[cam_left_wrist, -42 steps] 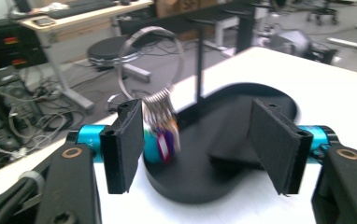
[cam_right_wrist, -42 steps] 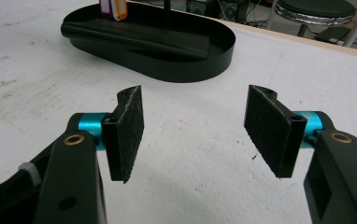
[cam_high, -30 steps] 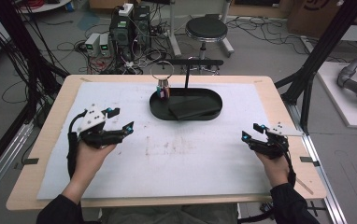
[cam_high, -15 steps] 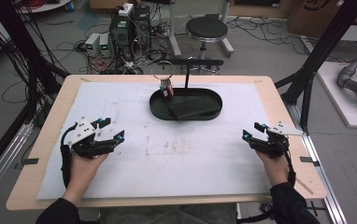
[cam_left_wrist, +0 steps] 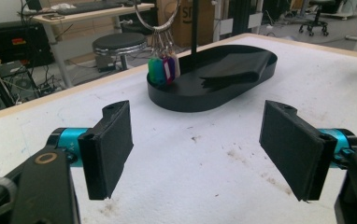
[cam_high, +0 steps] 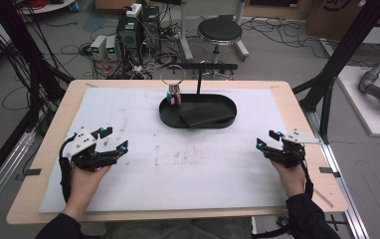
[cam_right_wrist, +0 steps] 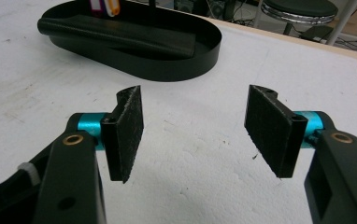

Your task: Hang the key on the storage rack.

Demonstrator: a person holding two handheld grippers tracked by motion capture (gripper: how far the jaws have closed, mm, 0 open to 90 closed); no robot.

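- While both sets of fingers stand apart and empty, the left gripper (cam_high: pixel 112 139) is best guided toward the tray (cam_high: pixel 228 119).
- Key ring (cam_left_wrist: pixel 160 23) should be approached slowly.

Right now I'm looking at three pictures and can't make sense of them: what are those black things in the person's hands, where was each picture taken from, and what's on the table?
No robot arm here: a person holds a hand tool in each hand, each ending in a two-jaw claw. The high view looks down on the table, with the left claw and the right claw resting apart near the front edge. The other two pictures come from small cameras riding on the tools, looking along their own black jaws: the left claw and the right claw. Both stand open and hold nothing. Farther back lies a black oval tray with a dark flat thing in it. A metal ring with coloured key tags hangs from a small black stand over the tray.
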